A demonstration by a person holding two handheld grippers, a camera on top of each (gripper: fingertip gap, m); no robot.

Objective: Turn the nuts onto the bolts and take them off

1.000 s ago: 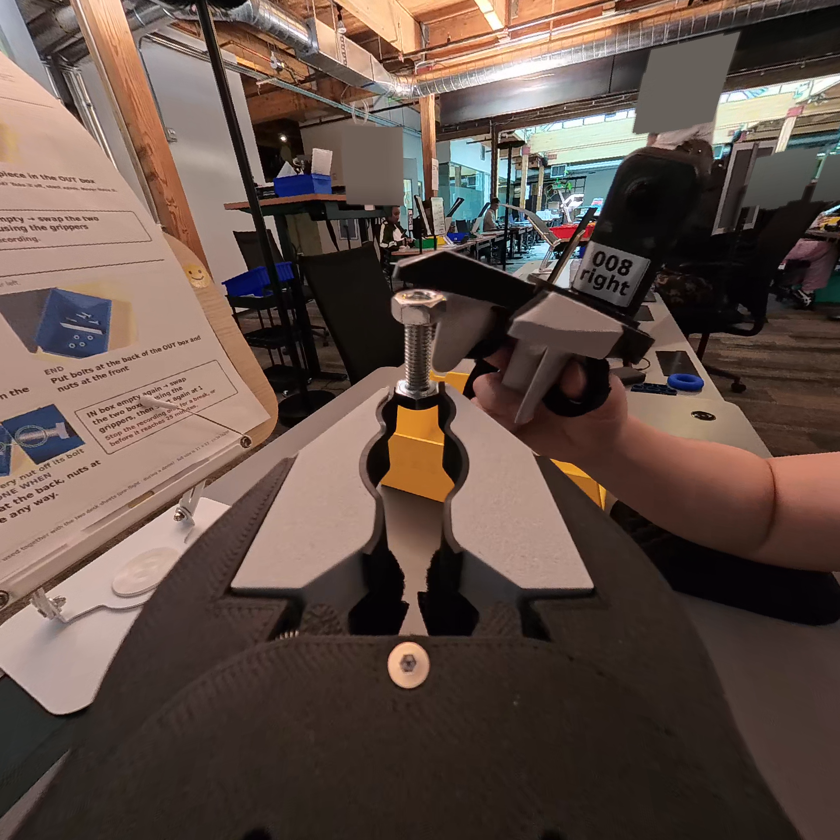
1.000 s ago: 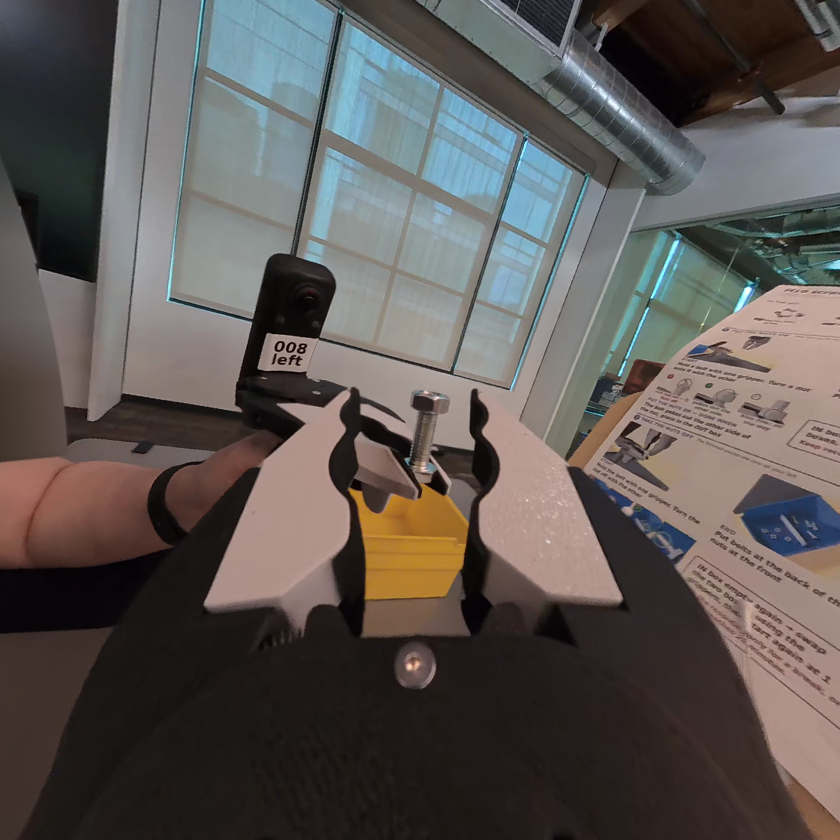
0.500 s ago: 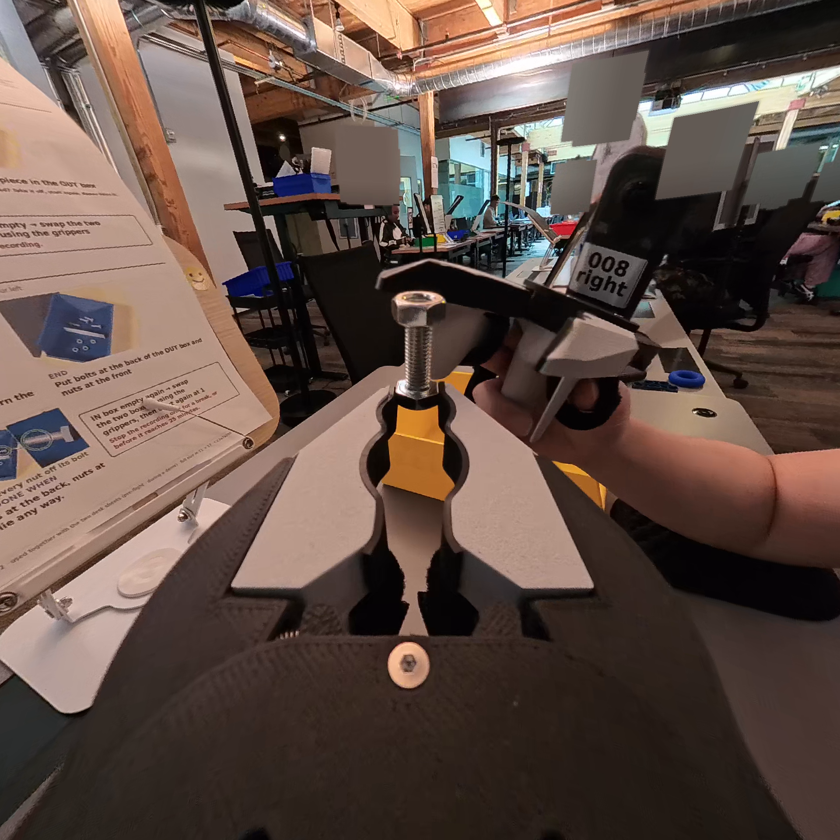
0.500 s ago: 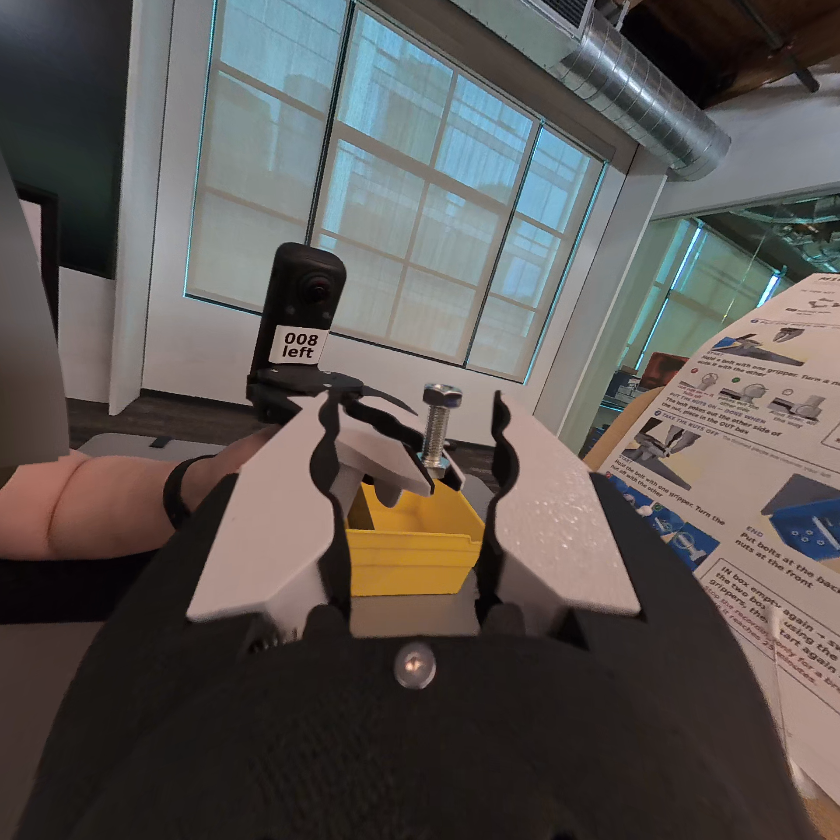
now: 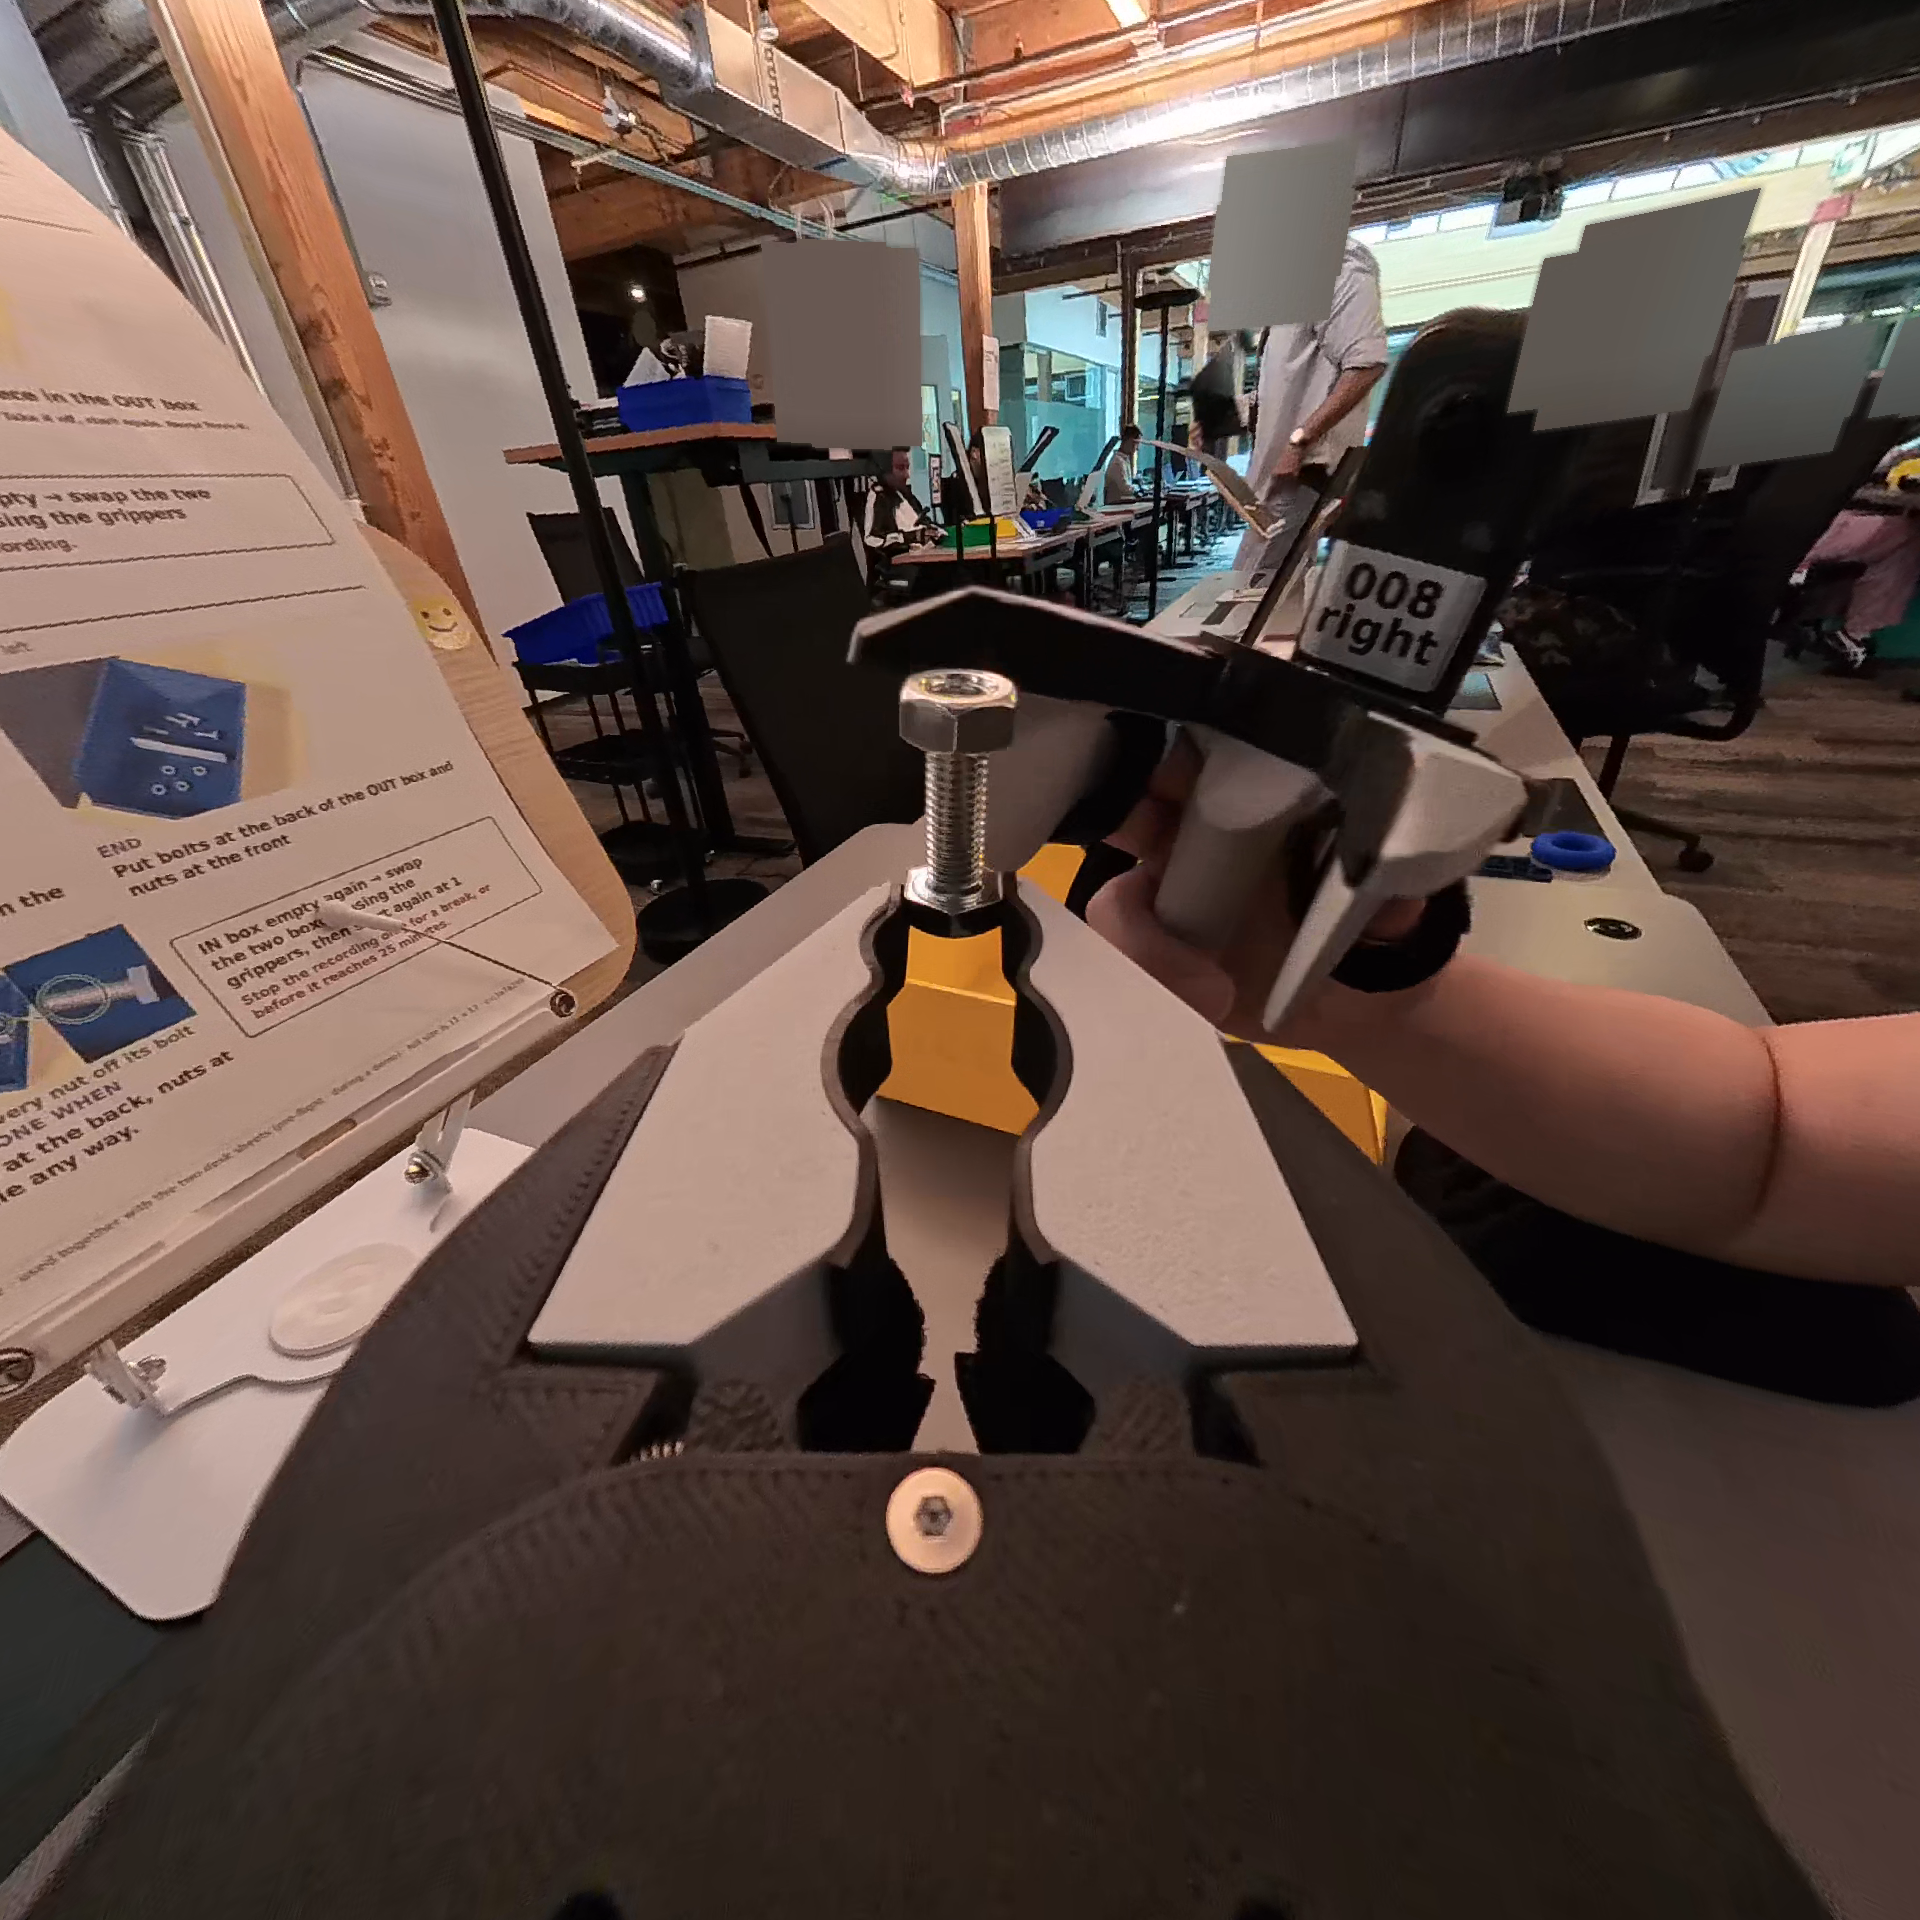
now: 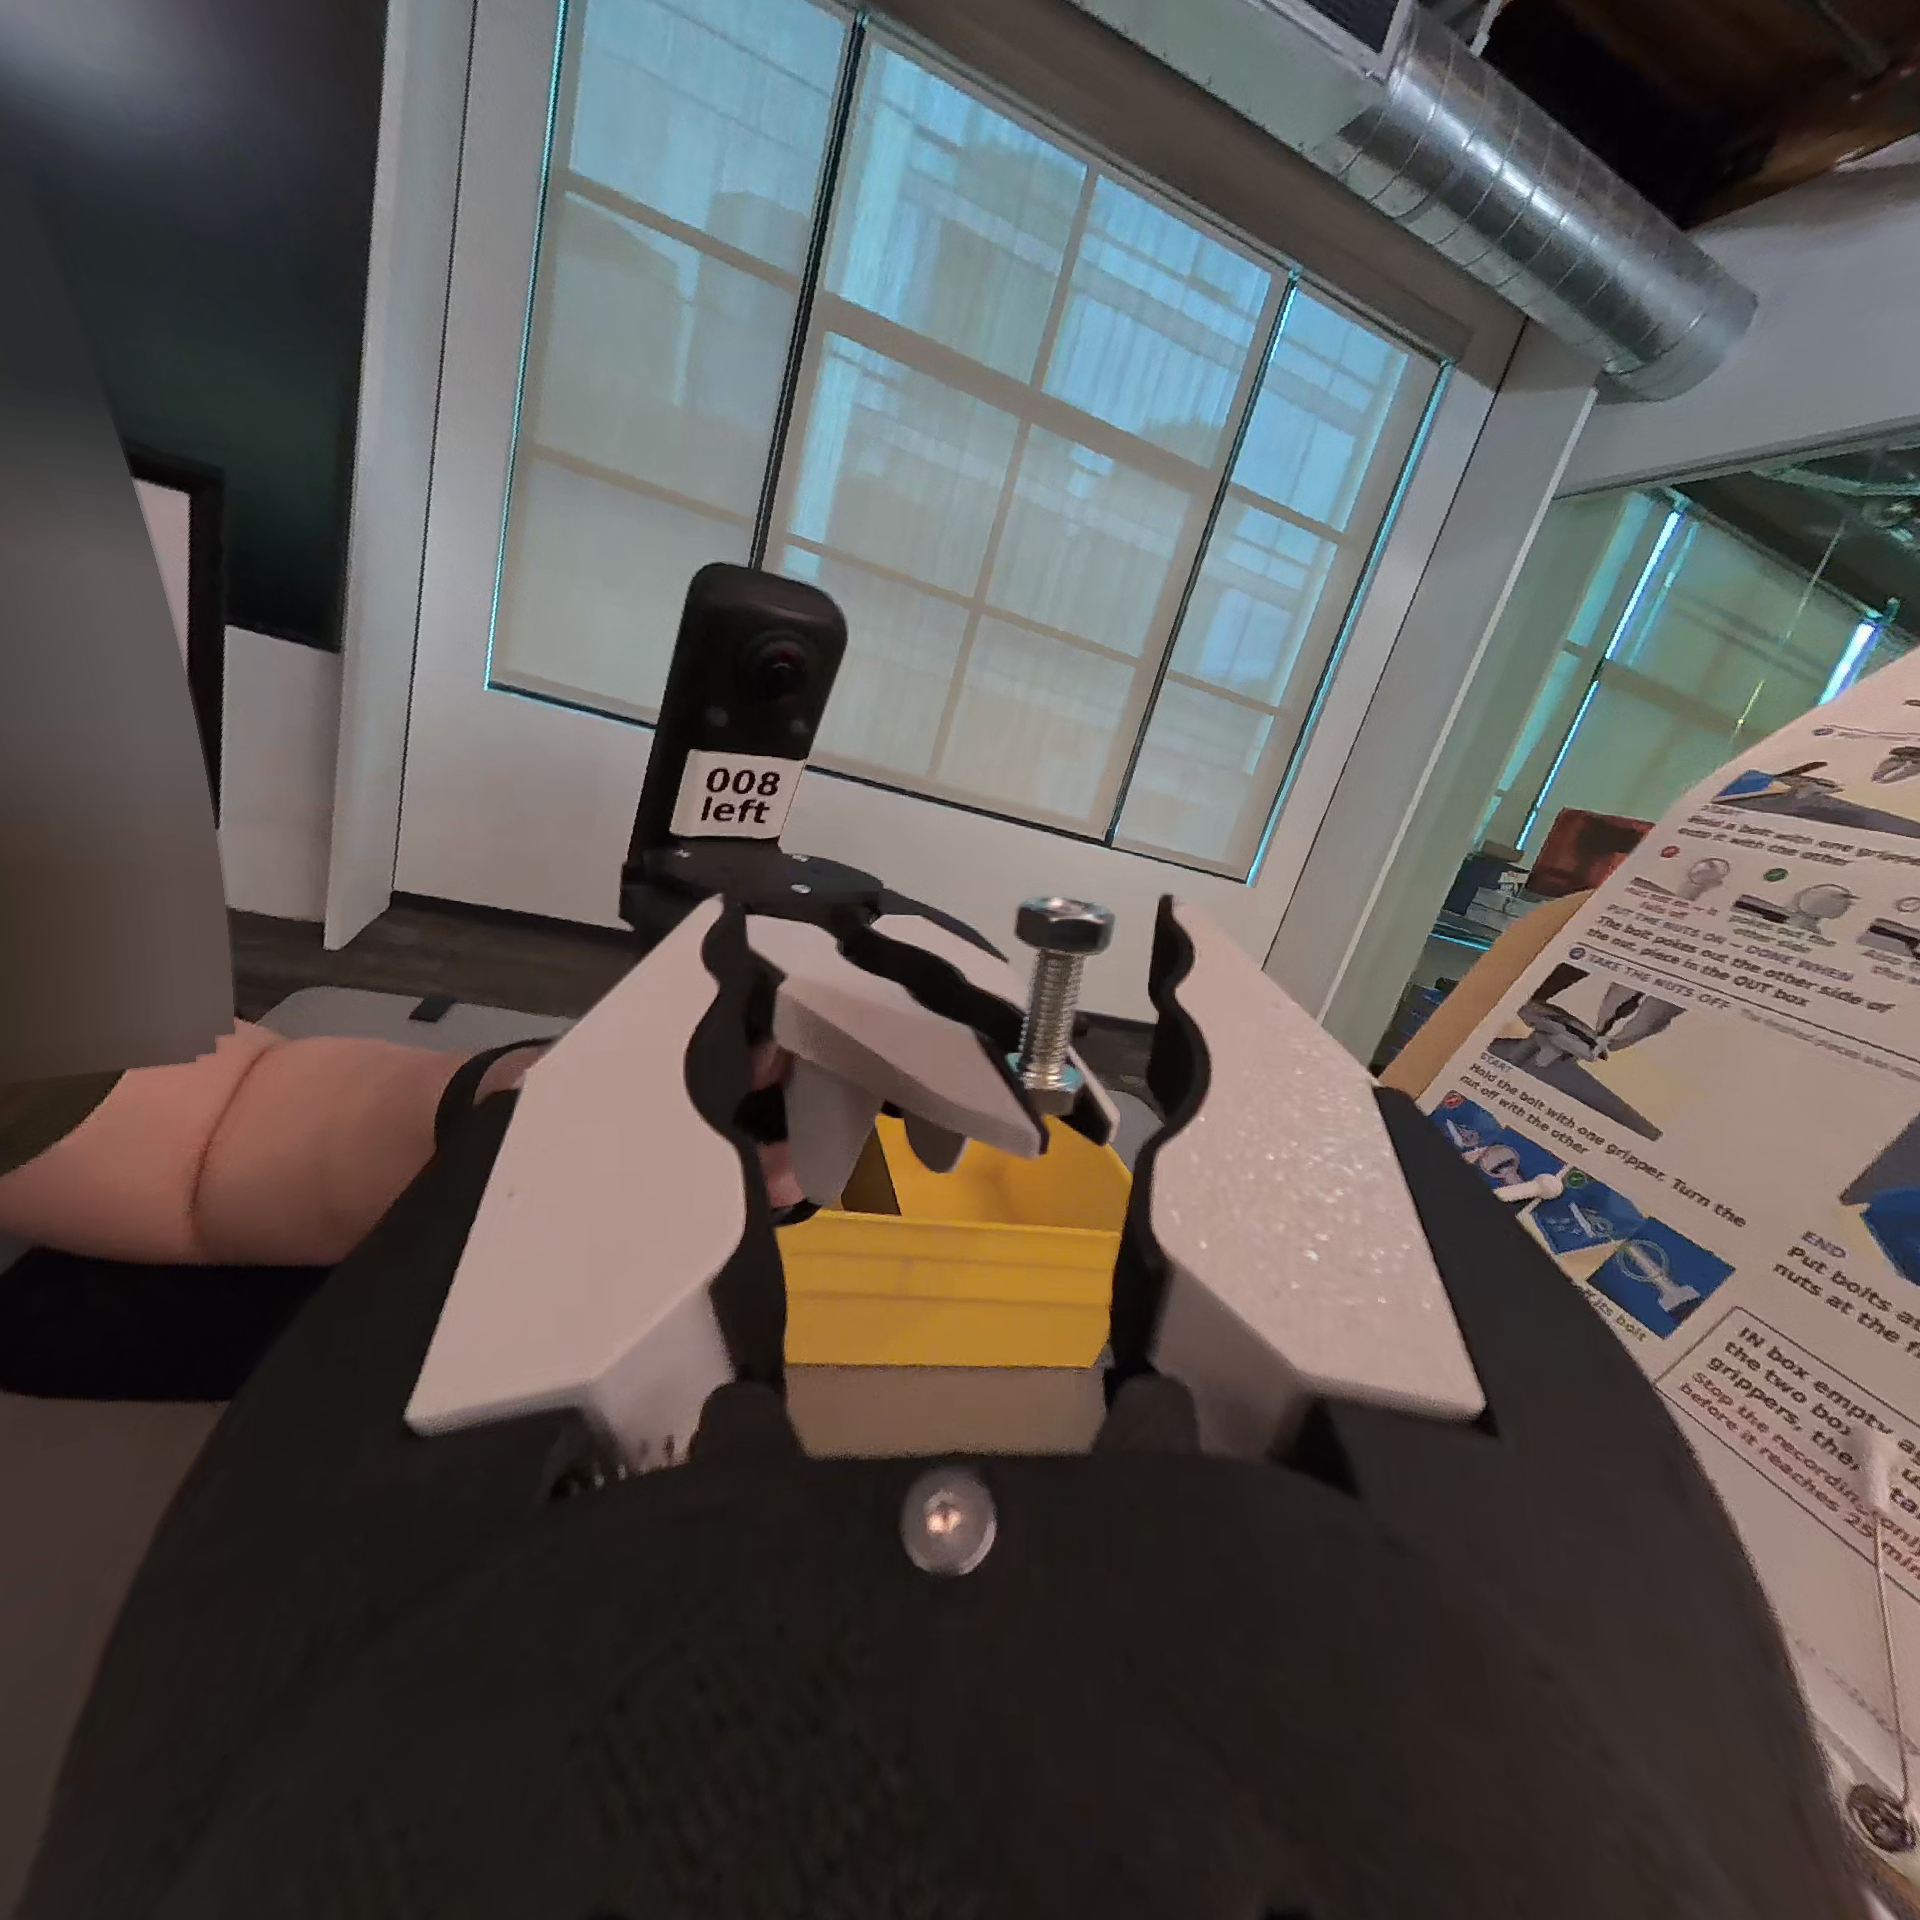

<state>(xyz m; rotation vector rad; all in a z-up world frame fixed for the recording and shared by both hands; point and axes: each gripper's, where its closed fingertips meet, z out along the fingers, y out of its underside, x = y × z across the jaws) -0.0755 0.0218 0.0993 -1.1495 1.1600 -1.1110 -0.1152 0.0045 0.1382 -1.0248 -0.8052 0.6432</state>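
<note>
We hold the bolt (image 5: 956,821) upright with the left hand-held gripper (image 5: 951,920), whose two grey fingers (image 5: 748,1132) are pressed together on the bolt's lower end, pinching it at their tips. The threaded shaft rises clear above the fingertips, and a nut (image 5: 956,709) sits at the very top of the thread. The hex piece at the bottom of the bolt rests right at the pinch; we cannot tell whether it is the bolt's head or a second nut.

The right hand-held gripper (image 6: 956,1039) is spread wide, its fingers (image 6: 1309,1195) standing apart on either side of the bolt (image 6: 1055,997) in its own view and touching nothing. In the left wrist view that gripper (image 5: 1236,758) hangs just to the right of the bolt, its dark upper edge reaching above the nut, held by our right hand (image 5: 1195,956).

Below and behind the bolt lies a yellow box (image 6: 945,1288) on the grey desk (image 5: 1704,1507). To the left of the bolt in the left wrist view stands a printed instruction sheet (image 5: 208,779) on a wooden board, tilted back on a white stand (image 5: 156,1455). Beyond the bolt, black office chairs (image 5: 821,686) and further desks fill the room.
</note>
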